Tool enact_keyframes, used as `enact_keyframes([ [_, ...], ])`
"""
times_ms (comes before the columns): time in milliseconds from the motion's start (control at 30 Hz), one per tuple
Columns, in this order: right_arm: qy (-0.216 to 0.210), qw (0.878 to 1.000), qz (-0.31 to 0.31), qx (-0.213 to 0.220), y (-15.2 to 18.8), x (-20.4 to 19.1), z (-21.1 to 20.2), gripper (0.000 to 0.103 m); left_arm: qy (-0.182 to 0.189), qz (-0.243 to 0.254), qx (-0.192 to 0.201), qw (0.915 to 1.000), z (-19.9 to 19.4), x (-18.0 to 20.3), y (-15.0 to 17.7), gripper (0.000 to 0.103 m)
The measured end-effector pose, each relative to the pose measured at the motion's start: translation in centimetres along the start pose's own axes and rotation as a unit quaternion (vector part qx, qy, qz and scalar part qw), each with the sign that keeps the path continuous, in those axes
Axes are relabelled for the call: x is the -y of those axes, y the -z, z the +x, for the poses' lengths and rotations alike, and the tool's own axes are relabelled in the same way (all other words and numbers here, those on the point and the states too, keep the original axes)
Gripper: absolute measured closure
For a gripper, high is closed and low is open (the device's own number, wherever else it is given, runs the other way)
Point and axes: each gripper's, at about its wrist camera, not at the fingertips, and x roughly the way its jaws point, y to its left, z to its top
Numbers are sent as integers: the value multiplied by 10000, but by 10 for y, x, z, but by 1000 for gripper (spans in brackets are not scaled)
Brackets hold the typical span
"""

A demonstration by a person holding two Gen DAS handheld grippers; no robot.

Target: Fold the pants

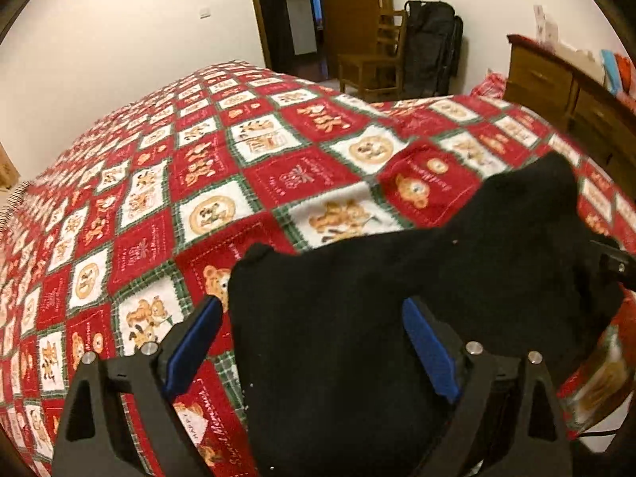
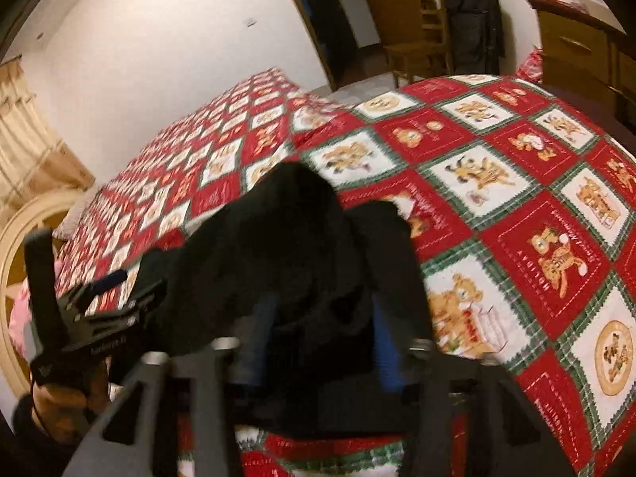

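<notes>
Currently black soft fabric pants (image 1: pixel 417 278) are seen bunched on a red, white and green checkered bear-print quilt (image 1: pixel 222 183) covering the bed. Left gripper (image 1: pixel 314 342), black-framed with blue pads (image 1: pixel 431 351), is spread wide; pants fabric lies between and under the pads, but no pinch is seen, the left pad sitting beside the cloth edge over the quilt. Right gripper (image 2: pixel 318 342) is seen blurred in its own view; pants (image 2: pixel 278 262) are heaped directly ahead of it and fabric sits between its blue pads (image 2: pixel 387 351). Whether the cloth is actually pinched cannot be told through the blur. Left gripper (image 2: pixel 107 290) is also seen from the right wrist view, off to its left, held by a hand (image 2: pixel 59 405) at the pants' edge. Beyond both tools, a wooden chair (image 1: pixel 373 59) and a dark bag (image 1: pixel 433 47) are seen by the far wall.
</notes>
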Motion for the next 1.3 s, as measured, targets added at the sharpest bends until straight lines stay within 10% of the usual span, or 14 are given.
enact_keyframes([
  [300, 872, 9959, 124, -224, 24, 40, -25, 88, -70, -5, -96, 9999, 0, -5, 1, 2],
  [500, 584, 9962, -56, 637, 11, 24, -52, 87, -10, -110, -250, 9996, 3, -14, 0, 0],
  [533, 546, 9956, -206, 738, 5, 15, -55, 86, -36, -84, -232, 9997, 1, -15, -1, 0],
  [667, 522, 9921, -633, 947, -18, -10, -50, 22, -451, -328, -100, 9984, -12, -40, -7, 0],
  [967, 326, 9991, 266, 47, -12, 15, 8, 22, 37, -1342, -661, 9887, 16, -77, 7, 0],
  [1300, 397, 9968, 690, 12, 9, 24, 9, 12, 284, -1788, -914, 9792, 41, -65, 16, 0],
])
